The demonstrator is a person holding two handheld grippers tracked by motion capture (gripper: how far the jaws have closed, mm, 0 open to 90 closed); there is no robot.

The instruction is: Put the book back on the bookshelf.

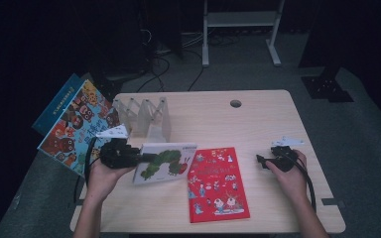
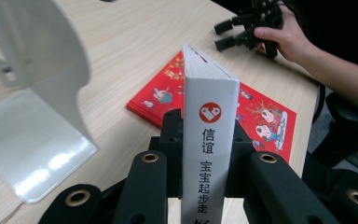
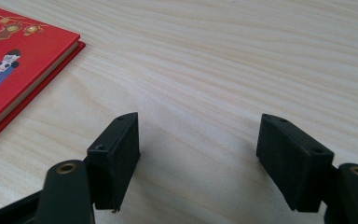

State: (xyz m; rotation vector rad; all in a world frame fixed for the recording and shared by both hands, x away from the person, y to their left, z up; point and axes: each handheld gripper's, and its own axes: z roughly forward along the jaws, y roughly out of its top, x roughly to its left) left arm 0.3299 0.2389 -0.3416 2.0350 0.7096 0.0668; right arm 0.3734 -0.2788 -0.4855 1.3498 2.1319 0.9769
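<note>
My left gripper [image 1: 140,158] is shut on a white picture book with a green caterpillar [image 1: 166,161], lifted off the table and tilted. In the left gripper view the book's white spine [image 2: 210,135] stands upright, pinched between the two black jaws of the left gripper [image 2: 207,129]. A red picture book [image 1: 217,183] lies flat on the table [image 1: 258,119] just right of it. To that book's right, my right gripper [image 1: 262,161] rests low over bare wood. Its jaws stand open with nothing between them [image 3: 198,149], and the red book's corner [image 3: 14,70] lies to their left.
A white slotted book rack [image 1: 146,116] stands at the table's back left, close beside the held book [image 2: 32,93]. Two colourful books [image 1: 77,126] lean off the table's left edge. A cable hole [image 1: 235,103] sits near the back edge.
</note>
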